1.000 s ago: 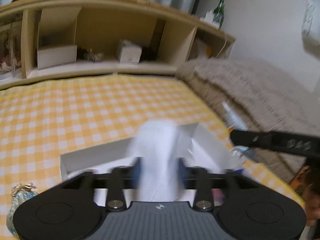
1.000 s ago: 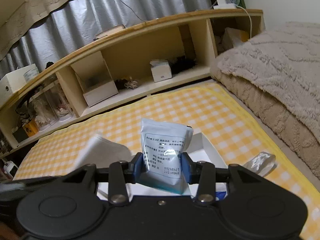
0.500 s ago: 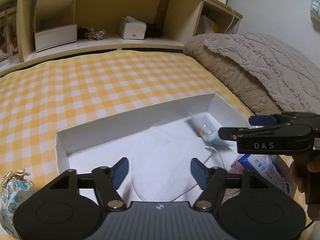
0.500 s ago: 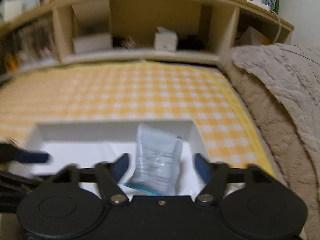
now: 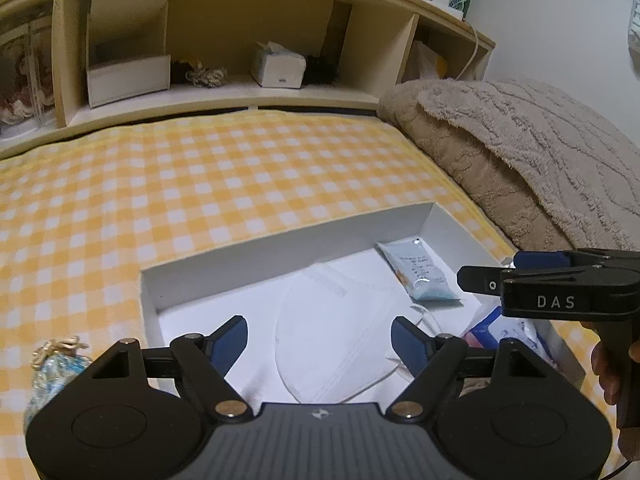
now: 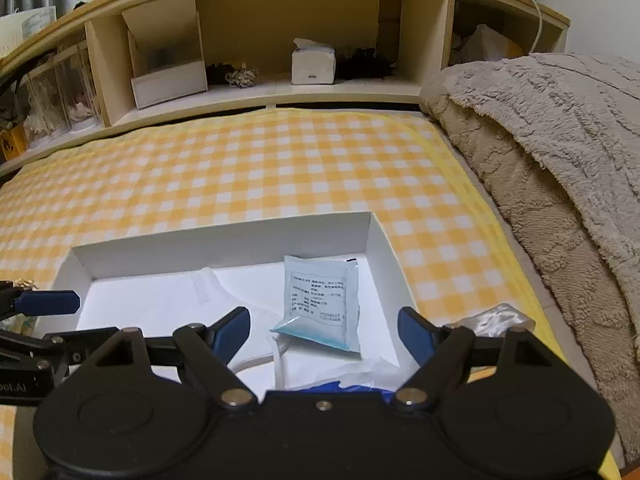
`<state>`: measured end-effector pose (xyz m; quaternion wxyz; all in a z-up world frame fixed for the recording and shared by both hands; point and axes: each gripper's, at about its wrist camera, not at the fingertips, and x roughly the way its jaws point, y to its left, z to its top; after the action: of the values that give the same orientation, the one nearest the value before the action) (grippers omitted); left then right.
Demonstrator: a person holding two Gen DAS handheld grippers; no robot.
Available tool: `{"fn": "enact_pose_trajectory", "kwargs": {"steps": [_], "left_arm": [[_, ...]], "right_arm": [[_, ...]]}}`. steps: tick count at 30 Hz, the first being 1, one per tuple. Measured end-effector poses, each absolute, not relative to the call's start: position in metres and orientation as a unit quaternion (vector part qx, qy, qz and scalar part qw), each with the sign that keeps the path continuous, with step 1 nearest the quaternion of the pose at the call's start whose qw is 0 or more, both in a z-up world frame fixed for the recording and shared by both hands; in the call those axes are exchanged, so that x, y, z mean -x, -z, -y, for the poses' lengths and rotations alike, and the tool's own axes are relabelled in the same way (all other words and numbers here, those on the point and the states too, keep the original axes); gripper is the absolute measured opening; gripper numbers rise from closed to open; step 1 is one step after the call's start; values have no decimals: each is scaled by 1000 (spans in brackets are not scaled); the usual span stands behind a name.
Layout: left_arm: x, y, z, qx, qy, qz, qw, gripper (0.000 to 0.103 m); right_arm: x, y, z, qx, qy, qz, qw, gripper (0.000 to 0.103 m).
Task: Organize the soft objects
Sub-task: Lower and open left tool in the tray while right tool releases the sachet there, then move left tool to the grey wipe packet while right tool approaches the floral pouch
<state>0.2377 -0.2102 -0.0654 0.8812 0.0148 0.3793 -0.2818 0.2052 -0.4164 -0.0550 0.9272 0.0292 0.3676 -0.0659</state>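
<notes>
A shallow white box point(image 5: 280, 248) point(image 6: 224, 240) lies on the yellow checked bedsheet. A white face mask point(image 5: 332, 336) point(image 6: 208, 284) lies flat in it. A pale blue sachet point(image 5: 418, 276) point(image 6: 320, 300) lies in its right part. A blue and white packet point(image 5: 508, 334) sits at the box's near right corner. My left gripper point(image 5: 318, 340) is open and empty just above the mask. My right gripper point(image 6: 324, 332) is open and empty above the sachet; it also shows side-on in the left wrist view point(image 5: 560, 284).
A brown fleece blanket point(image 5: 520, 152) point(image 6: 560, 152) is heaped along the right. A blue and gold pouch point(image 5: 52, 376) lies left of the box. A clear plastic wrapper point(image 6: 492, 318) lies right of the box. A wooden headboard shelf point(image 5: 240, 92) with small boxes stands behind.
Both grippers opened. The left let go of the white mask and the right let go of the blue sachet; both now lie in the box.
</notes>
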Motion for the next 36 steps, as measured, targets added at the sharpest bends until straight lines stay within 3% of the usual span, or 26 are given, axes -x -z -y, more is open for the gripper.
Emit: {"fn": "enact_pose_trajectory", "kwargs": {"steps": [16, 21, 24, 29, 36], "left_arm": [[-213, 16, 184, -10, 257, -349, 901, 84], [-199, 0, 172, -7, 252, -338, 907, 86], [-191, -9, 165, -6, 248, -331, 910, 89], [-176, -21, 155, -10, 243, -321, 915, 103], [-157, -29, 135, -8, 226, -319, 921, 103]], "right_arm": [[-162, 18, 398, -25, 57, -331, 942, 84], [-146, 0, 390, -23, 58, -320, 945, 92], [-134, -9, 387, -22, 58, -316, 947, 95], [-114, -22, 384, -37, 57, -307, 949, 99], [-92, -38, 371, -41, 47, -288, 956, 103]]}}
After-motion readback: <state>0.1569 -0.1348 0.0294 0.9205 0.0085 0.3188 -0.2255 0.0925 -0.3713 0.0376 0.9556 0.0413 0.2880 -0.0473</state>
